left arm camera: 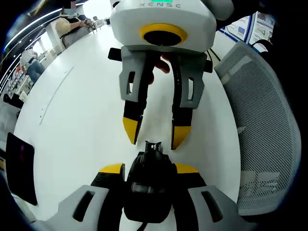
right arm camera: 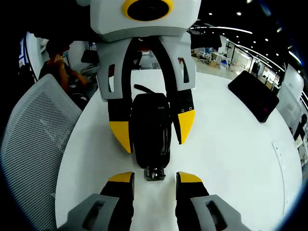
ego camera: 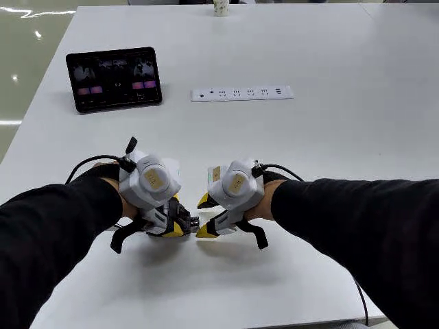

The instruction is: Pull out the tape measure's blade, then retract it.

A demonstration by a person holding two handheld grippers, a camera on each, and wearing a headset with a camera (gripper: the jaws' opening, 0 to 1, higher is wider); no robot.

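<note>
Head view: both grippers sit low over the white table (ego camera: 288, 41) at 6 o'clock, jaws pointed at each other.

Left gripper (left arm camera: 149, 168): jaws closed against the sides of the black tape measure (left arm camera: 149, 187), which fills the gap between the yellow tips. The case is held just above the table or on it; which one cannot be settled from these views.

Right gripper (right arm camera: 155, 177): jaws parted, holding nothing. The blade end hook (right arm camera: 155, 173) lies between its two yellow tips, apparently without contact on either side. Little or no blade shows beyond the case mouth.

Surroundings, head view, taken from the grippers: a dark tablet (ego camera: 114, 78) with a lit screen at 10 o'clock, a white power strip (ego camera: 241, 93) at 12 to 1 o'clock, and a small cup (ego camera: 220, 7) at 12 o'clock on the far edge. A grey mesh chair (left arm camera: 269, 125) stands at 3 o'clock in the left gripper view.
</note>
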